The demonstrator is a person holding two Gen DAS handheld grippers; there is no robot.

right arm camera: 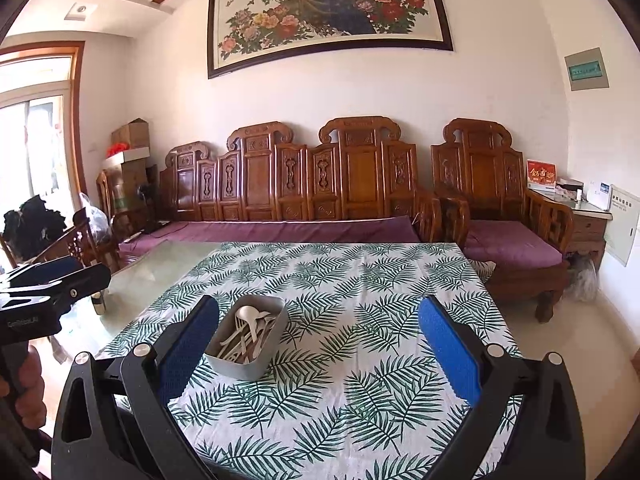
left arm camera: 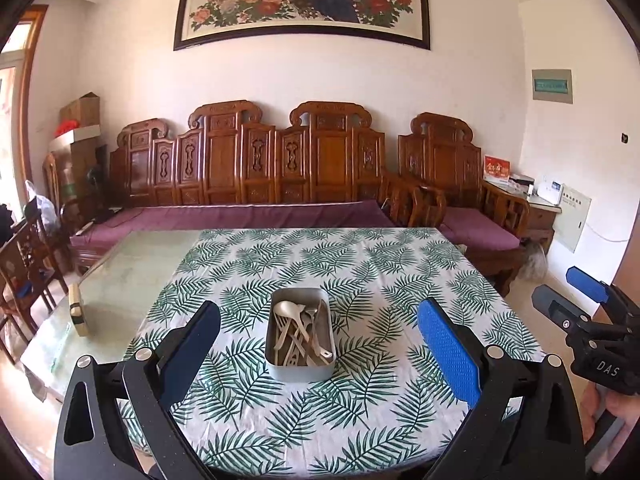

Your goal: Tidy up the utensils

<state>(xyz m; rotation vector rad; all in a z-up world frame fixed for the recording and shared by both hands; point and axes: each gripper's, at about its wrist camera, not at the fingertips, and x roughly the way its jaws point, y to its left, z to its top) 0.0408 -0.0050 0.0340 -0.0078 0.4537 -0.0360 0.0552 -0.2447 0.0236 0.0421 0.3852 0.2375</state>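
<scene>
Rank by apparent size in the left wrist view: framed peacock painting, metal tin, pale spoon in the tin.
1. framed peacock painting
2. metal tin, though it lies far nearer the camera
3. pale spoon

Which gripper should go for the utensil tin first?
Left gripper: the metal tin sits centred between its open fingers. For the right gripper it lies off by the left finger.

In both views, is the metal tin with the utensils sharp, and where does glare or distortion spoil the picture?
Left wrist view: metal tin and its pale utensils are sharp; the fisheye bends the wall painting and blackens the corners. Right wrist view: tin also sharp; the window at left is overexposed, and the sofa back curves.
</scene>
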